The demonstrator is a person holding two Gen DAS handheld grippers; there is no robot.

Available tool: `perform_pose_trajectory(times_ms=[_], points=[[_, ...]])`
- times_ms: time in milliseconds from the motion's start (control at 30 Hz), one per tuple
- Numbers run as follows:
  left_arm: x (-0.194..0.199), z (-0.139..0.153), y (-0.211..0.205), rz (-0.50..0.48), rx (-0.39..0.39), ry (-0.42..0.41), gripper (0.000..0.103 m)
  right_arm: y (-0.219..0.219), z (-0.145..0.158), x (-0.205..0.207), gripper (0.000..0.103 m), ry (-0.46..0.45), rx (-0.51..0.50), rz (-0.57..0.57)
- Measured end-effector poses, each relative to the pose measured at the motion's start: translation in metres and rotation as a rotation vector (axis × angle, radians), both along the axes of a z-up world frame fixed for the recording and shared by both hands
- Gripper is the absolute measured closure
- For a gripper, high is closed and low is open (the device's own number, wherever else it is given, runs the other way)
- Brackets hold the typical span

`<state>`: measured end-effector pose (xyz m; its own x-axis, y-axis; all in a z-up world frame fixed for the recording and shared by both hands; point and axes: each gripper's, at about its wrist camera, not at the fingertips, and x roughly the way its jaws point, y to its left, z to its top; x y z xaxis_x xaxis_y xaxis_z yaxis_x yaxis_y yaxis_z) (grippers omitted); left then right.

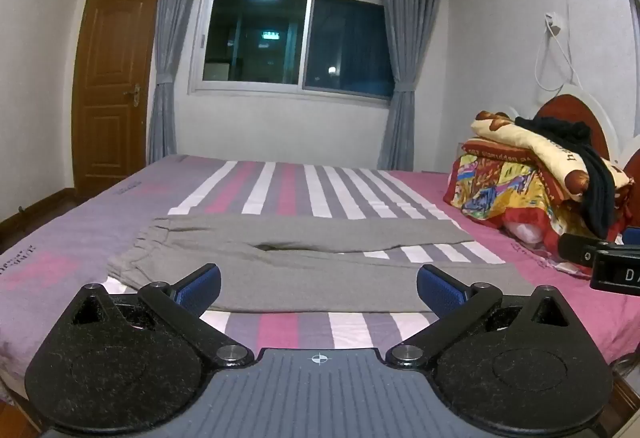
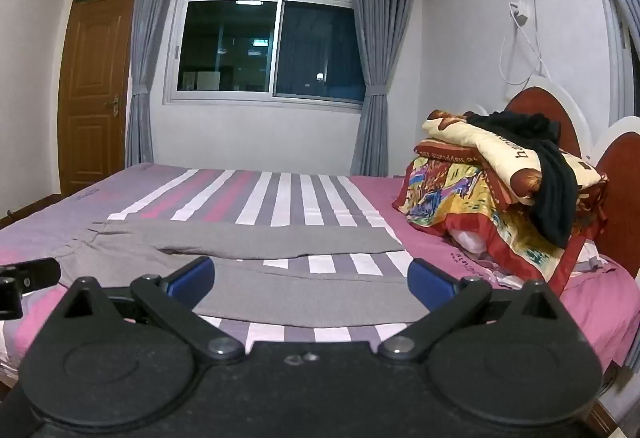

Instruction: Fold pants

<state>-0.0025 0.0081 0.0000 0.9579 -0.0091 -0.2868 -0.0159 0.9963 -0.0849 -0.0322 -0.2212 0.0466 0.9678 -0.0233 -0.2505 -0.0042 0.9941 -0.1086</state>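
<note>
1. Both tongs stand wide and hold nothing: your left tongs [image 1: 319, 288] and right tongs [image 2: 311, 278] hover over the near edge of the bed [image 1: 360, 330], side by side, aimed at the window [image 1: 296, 22].
2. Your grey pants [image 1: 304, 262] lie flat on the striped sheet, waistband toward 9 o'clock, legs running toward 3 o'clock with a narrow split between them.
3. Laid out this flat, the pants look ready for a first fold; no fold is made yet, as I judge it.
4. You hold each pair of tongs above the near leg, probably to pinch its edge.
5. No container shows; only a pile of bedding [image 2: 500, 194] sits at 2 o'clock by the headboard, well apart from the pants.
</note>
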Motion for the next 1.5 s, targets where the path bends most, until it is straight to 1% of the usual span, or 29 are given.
perform_pose_trajectory(times_ms=[267,500,733,900,967,1000,1067,1267,1400,1467,1500], points=[[0.000,0.000,0.001,0.003,0.002,0.000,0.000,-0.004,-0.001,-0.004,0.000,-0.002,0.000,0.001],[-0.001,-0.001,0.002,0.002,0.002,0.001,0.000,-0.007,0.003,0.001,0.000,0.000,0.000,0.000],[-0.001,-0.003,0.002,0.005,0.006,0.002,0.000,0.001,0.000,-0.004,0.000,0.009,0.005,-0.001],[-0.001,-0.003,0.002,0.004,0.005,0.001,0.000,-0.002,0.000,-0.002,0.000,0.016,0.007,-0.002],[-0.001,-0.003,0.002,0.004,0.006,0.001,0.000,-0.002,0.002,-0.002,0.000,0.013,0.006,-0.002],[-0.001,-0.003,0.002,0.005,0.005,0.001,0.000,-0.002,0.001,-0.003,0.000,-0.007,-0.004,-0.001],[-0.001,-0.002,0.002,0.005,0.005,0.001,0.000,-0.002,0.001,-0.003,0.000,-0.005,-0.005,0.000],[-0.003,-0.006,0.003,0.036,0.021,-0.002,0.000,-0.001,0.001,-0.003,0.000,0.012,-0.003,-0.003],[0.003,-0.007,0.019,0.024,-0.026,0.019,0.000,-0.001,-0.001,0.002,0.000,0.020,-0.014,0.025],[0.011,-0.005,0.031,0.029,-0.055,0.018,0.000,-0.003,0.000,0.007,0.000,0.009,-0.021,0.047],[0.015,-0.004,0.038,0.036,-0.075,0.015,0.000,-0.003,0.000,0.011,0.000,-0.010,-0.021,0.054]])
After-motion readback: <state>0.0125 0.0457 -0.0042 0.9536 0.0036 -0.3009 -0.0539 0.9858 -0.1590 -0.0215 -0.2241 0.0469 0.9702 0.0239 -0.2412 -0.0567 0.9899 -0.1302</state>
